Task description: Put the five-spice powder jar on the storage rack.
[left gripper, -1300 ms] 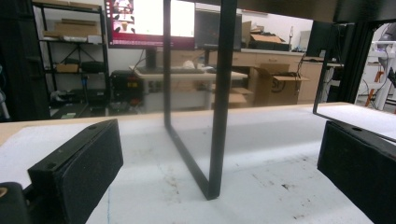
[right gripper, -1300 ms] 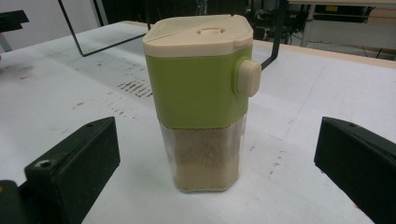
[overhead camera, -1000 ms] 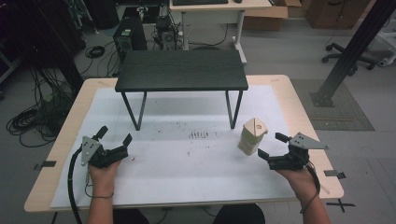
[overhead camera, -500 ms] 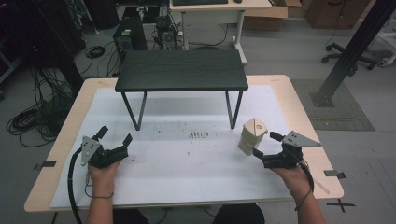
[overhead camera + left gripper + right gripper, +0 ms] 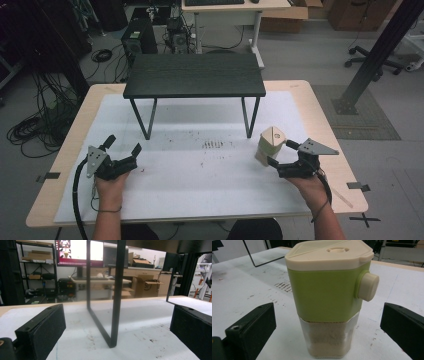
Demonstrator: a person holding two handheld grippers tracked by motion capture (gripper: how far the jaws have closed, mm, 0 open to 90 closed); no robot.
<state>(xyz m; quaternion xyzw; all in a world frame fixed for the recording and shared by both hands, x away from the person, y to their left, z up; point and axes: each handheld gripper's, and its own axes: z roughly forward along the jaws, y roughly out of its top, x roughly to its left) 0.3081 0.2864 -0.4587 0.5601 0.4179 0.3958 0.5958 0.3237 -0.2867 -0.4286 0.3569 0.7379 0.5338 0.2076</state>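
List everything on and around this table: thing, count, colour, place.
Dispenser jar: one, beige lid, green upper body, clear base holding tan powder; upright on the mat's right side, between the open jaws of the right hand-held gripper, untouched.
Small table: one, black top, thin black legs; stands at the mat's far middle.
Mat: one, white, marked with dark specks; covers most of the tabletop.
Table: one, light wood; beneath the mat.
Desk: one, beige; on the floor behind.
Office chair: one, black; far right floor.
Left hand-held gripper: one, black; near left, jaws open.
Right hand-held gripper: one, black; near right, jaws open.
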